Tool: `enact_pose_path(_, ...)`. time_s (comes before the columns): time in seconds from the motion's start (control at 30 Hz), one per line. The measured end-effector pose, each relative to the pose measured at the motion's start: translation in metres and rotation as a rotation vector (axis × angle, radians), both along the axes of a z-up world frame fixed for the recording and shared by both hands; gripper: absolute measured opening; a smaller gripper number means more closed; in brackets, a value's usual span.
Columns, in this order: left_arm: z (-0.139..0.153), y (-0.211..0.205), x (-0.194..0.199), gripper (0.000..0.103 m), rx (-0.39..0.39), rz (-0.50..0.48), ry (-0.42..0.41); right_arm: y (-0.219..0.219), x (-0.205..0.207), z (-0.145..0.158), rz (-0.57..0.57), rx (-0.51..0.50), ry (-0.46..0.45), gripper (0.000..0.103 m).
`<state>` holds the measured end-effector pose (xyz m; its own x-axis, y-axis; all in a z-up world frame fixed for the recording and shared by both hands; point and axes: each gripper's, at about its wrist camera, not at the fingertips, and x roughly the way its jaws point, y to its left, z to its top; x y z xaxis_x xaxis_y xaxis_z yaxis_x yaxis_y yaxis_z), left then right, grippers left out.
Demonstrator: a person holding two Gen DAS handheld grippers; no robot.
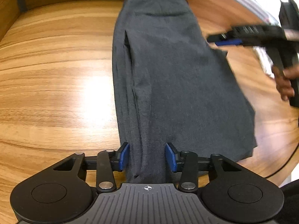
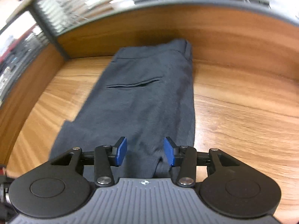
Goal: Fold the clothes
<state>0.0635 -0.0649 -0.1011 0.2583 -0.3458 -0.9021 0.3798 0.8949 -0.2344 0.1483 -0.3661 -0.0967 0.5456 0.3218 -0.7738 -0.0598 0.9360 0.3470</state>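
Two grippers parted, empty: left gripper (image 1: 147,155) and right gripper (image 2: 145,150) straddle near hem of grey trousers (image 1: 164,71). Trousers flat on desk (image 1: 56,85), long axis toward 12 o'clock.

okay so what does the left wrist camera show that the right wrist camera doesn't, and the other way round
Only the left wrist view shows the right gripper, blurred, out at the right above the garment's edge, with the person's right hand on its handle, plus a black cable.

Only the right wrist view shows the slit pocket and the blinds behind the raised wooden back panel.

Both show the dark grey trousers lying lengthwise on the wooden table, and each camera's own blue pads apart over the near end; the left gripper is open.
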Motion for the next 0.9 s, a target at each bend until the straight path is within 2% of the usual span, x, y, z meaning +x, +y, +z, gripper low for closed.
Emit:
enact_pose_path(0.13, 0.008, 0.002, -0.006, 0.028, -0.036, -0.030, -0.004, -0.004, -0.038, 0.013, 0.013, 0.010, 0.015, 0.051)
enact_pose_path(0.33, -0.015, -0.006, 0.004, 0.028, -0.005, -0.065, 0.020, -0.003, -0.098, 0.014, 0.006, 0.036, 0.087, 0.052)
enact_pose_path(0.47, -0.021, -0.001, 0.006, 0.027, -0.022, -0.055, 0.034, 0.009, -0.128, 0.002, -0.010, 0.073, 0.140, 0.065)
enact_pose_path(0.5, -0.021, 0.001, 0.006, 0.023, -0.028, -0.050, 0.036, 0.012, -0.135, -0.001, -0.013, 0.083, 0.154, 0.065)
enact_pose_path(0.53, -0.021, 0.003, 0.005, 0.014, -0.035, -0.046, 0.039, 0.016, -0.139, -0.006, -0.011, 0.088, 0.170, 0.065)
enact_pose_path(0.6, -0.020, 0.007, 0.004, 0.009, -0.058, -0.033, 0.045, 0.025, -0.145, -0.014, 0.000, 0.091, 0.196, 0.065)
enact_pose_path(0.63, -0.018, 0.010, 0.004, 0.009, -0.076, -0.023, 0.048, 0.031, -0.148, -0.016, 0.015, 0.084, 0.198, 0.063)
enact_pose_path(0.7, -0.011, 0.014, 0.004, 0.008, -0.096, -0.028, 0.060, 0.039, -0.152, -0.018, 0.052, 0.067, 0.206, 0.018)
enact_pose_path(0.77, -0.003, 0.016, 0.002, 0.008, -0.106, -0.042, 0.062, 0.041, -0.155, -0.015, 0.054, 0.044, 0.205, 0.009)
enact_pose_path(0.9, 0.015, 0.024, -0.005, 0.008, -0.142, -0.037, 0.054, 0.032, -0.170, 0.009, 0.039, 0.084, 0.160, 0.004)
